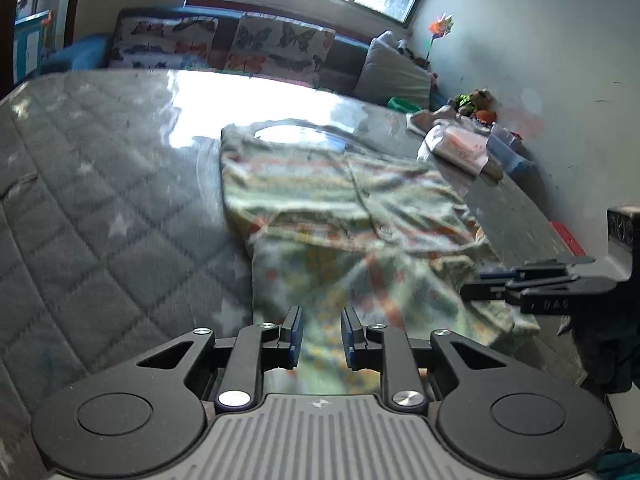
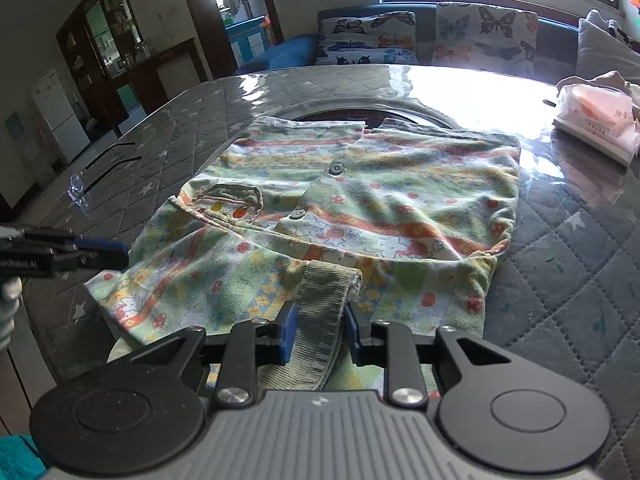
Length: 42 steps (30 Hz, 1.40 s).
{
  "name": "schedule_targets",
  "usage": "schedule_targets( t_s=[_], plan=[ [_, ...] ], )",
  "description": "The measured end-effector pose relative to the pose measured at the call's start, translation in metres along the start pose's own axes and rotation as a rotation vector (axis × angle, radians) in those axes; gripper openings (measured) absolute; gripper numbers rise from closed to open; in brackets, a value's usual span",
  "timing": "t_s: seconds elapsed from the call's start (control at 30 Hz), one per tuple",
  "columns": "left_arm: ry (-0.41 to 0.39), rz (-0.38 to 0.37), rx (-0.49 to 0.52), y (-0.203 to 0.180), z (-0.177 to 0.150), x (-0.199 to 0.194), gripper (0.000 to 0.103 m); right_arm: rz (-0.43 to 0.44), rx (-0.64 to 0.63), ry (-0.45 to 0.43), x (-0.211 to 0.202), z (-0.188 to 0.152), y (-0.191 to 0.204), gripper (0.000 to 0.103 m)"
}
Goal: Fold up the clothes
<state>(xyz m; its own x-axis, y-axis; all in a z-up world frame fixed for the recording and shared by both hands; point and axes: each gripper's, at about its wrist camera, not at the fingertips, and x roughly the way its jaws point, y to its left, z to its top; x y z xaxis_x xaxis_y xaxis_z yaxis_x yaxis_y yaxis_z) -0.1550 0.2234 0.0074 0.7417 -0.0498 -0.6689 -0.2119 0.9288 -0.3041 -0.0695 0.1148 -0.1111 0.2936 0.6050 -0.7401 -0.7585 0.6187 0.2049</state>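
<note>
Right gripper (image 2: 318, 330): clamped on ribbed cuff (image 2: 320, 304) of garment (image 2: 360, 200).
Left gripper (image 1: 321, 334): narrowly apart over garment's near edge; grip cannot be told.

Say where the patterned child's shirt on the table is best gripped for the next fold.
By its near edge, from the table's front. The shirt lies flat, and its ribbed cuff sticks toward the right gripper, pads on either side. The left gripper takes the other near corner.

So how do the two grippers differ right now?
The right gripper is clamped on a ribbed cuff; whether the left gripper grips anything is unclear. The right one works the shirt at its near edge, the left one its side edge. Both have blue pads, narrowly spaced.
</note>
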Motion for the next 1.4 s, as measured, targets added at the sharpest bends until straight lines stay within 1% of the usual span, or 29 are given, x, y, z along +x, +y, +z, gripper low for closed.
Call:
schedule_targets(
  t_s=[0.1,0.13,0.2,0.27,0.33,0.4,0.43,0.47,0.57,0.63,0.77,0.93,1.03,1.1,1.17,1.23,1.3,1.4],
  plan=[
    [-0.027,0.028,0.005,0.002,0.013,0.006,0.029,-0.005,0.004,-0.004,0.000,-0.001,-0.001,0.019],
    [-0.036,0.039,0.006,0.003,0.017,0.009,0.033,-0.008,0.006,-0.007,-0.001,-0.001,-0.001,0.017],
    [-0.053,0.076,0.014,0.005,0.024,0.017,0.037,-0.013,0.002,-0.009,-0.001,-0.001,-0.001,0.013],
    [-0.049,0.095,0.001,0.009,0.029,0.026,0.044,-0.020,-0.002,-0.016,-0.002,0.000,0.000,0.012],
    [-0.038,0.103,-0.019,0.013,0.031,0.035,0.044,-0.028,-0.010,-0.023,-0.003,0.000,0.001,0.010],
    [-0.028,0.091,-0.027,0.016,0.030,0.041,0.042,-0.034,-0.029,-0.030,-0.004,0.001,0.004,0.009],
    [-0.022,0.087,-0.031,0.017,0.030,0.044,0.033,-0.037,-0.039,-0.033,-0.005,0.002,0.005,0.009],
    [-0.017,0.086,-0.034,0.018,0.029,0.046,0.019,-0.041,-0.052,-0.039,-0.006,0.003,0.006,0.008],
    [-0.030,0.096,-0.041,0.020,0.027,0.043,0.009,-0.061,-0.091,-0.072,-0.013,0.006,0.011,0.008],
    [-0.044,0.094,-0.050,0.021,0.027,0.038,0.006,-0.069,-0.110,-0.095,-0.017,0.009,0.014,0.008],
    [-0.053,0.112,-0.054,0.021,0.026,0.038,0.005,-0.085,-0.120,-0.124,-0.018,0.011,0.015,0.008],
    [-0.045,0.112,-0.052,0.022,0.025,0.041,0.006,-0.094,-0.089,-0.068,0.000,0.006,0.008,0.008],
    [-0.038,0.113,-0.055,0.024,0.025,0.043,0.010,-0.094,-0.081,-0.044,0.007,0.003,0.007,0.009],
    [-0.042,0.121,-0.045,0.021,0.027,0.037,0.012,-0.106,-0.091,-0.046,0.004,0.003,0.009,0.016],
    [-0.058,0.127,-0.029,0.017,0.028,0.029,0.012,-0.111,-0.096,-0.058,-0.004,0.004,0.009,0.017],
    [-0.081,0.115,-0.004,0.009,0.029,0.018,0.012,-0.108,-0.104,-0.081,-0.014,0.005,0.011,0.017],
    [-0.089,0.083,0.028,-0.001,0.027,0.009,0.012,-0.087,-0.126,-0.090,-0.022,0.005,0.016,0.018],
    [-0.070,0.030,0.070,-0.015,0.020,0.005,0.012,-0.033,-0.168,-0.078,-0.025,0.001,0.025,0.018]
  ],
)
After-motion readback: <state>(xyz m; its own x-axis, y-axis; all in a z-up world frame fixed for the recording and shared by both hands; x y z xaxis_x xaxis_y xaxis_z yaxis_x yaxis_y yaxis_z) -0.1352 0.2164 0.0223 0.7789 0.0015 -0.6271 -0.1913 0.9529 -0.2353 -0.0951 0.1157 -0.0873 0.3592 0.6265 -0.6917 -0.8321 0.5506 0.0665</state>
